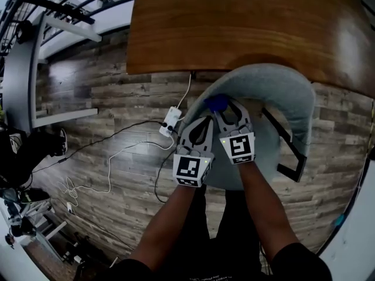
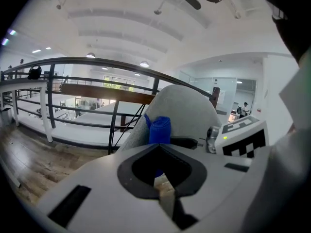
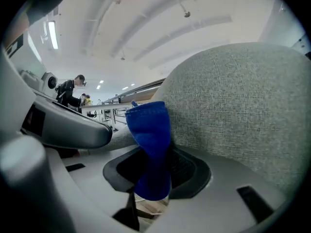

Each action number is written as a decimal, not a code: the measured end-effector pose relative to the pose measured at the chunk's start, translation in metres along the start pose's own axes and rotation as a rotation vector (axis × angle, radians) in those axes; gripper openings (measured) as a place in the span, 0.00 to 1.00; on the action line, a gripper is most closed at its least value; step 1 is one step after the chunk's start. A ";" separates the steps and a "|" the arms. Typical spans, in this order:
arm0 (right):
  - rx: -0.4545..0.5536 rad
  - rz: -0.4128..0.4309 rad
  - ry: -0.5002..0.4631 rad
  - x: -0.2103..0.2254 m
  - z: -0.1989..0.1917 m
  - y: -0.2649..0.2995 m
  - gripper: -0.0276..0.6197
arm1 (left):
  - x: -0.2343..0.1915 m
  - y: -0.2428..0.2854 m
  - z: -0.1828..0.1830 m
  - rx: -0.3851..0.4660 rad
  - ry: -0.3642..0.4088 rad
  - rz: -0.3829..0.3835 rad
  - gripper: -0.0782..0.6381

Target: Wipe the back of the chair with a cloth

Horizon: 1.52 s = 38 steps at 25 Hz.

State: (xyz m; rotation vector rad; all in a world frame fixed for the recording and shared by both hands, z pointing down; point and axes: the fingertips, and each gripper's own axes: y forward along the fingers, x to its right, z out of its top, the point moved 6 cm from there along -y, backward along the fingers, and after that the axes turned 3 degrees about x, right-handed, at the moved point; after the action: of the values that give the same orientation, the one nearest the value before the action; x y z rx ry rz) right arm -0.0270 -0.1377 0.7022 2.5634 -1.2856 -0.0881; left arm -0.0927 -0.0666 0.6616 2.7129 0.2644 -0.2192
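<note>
Head view has your two grippers side by side above the grey chair (image 1: 285,98), which stands against the near edge of the wooden desk (image 1: 234,22). Your right gripper (image 1: 227,111) is clamped on the blue cloth (image 1: 217,103), and the cloth sits at the top edge of the chair's back, towards its left end. Right gripper view confirms the grip: the cloth stands up out of the closed jaws as a bunched roll, right against the woven grey fabric of the backrest, though you cannot tell there whether it actually presses on it

Your left gripper (image 1: 198,127) is just beside the right one, nearly touching it, slightly nearer to you. Left gripper view shows its jaws brought together with nothing between them; the cloth seen past them belongs to the other gripper. It hangs at the left edge of the backrest

On the plank floor (image 1: 105,98) left of the chair lie a white power strip (image 1: 170,122) and loose cables (image 1: 111,157)
</note>
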 end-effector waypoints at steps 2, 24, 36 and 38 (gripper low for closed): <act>-0.001 -0.014 -0.013 0.006 0.003 -0.002 0.22 | 0.005 0.003 0.001 0.005 0.004 -0.007 0.12; 0.001 -0.458 0.042 0.099 -0.020 -0.060 0.22 | 0.042 0.071 0.000 -0.014 0.101 -0.167 0.12; 0.000 -0.629 0.084 0.132 -0.035 -0.108 0.22 | 0.092 0.097 0.000 -0.045 0.157 -0.298 0.12; 0.004 -0.660 0.099 0.136 -0.037 -0.117 0.22 | 0.103 0.099 0.000 -0.050 0.180 -0.329 0.12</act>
State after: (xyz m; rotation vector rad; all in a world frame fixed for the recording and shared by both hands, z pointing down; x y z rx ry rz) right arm 0.1527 -0.1712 0.7159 2.8394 -0.3643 -0.0839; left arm 0.0283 -0.1401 0.6793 2.6280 0.7592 -0.0589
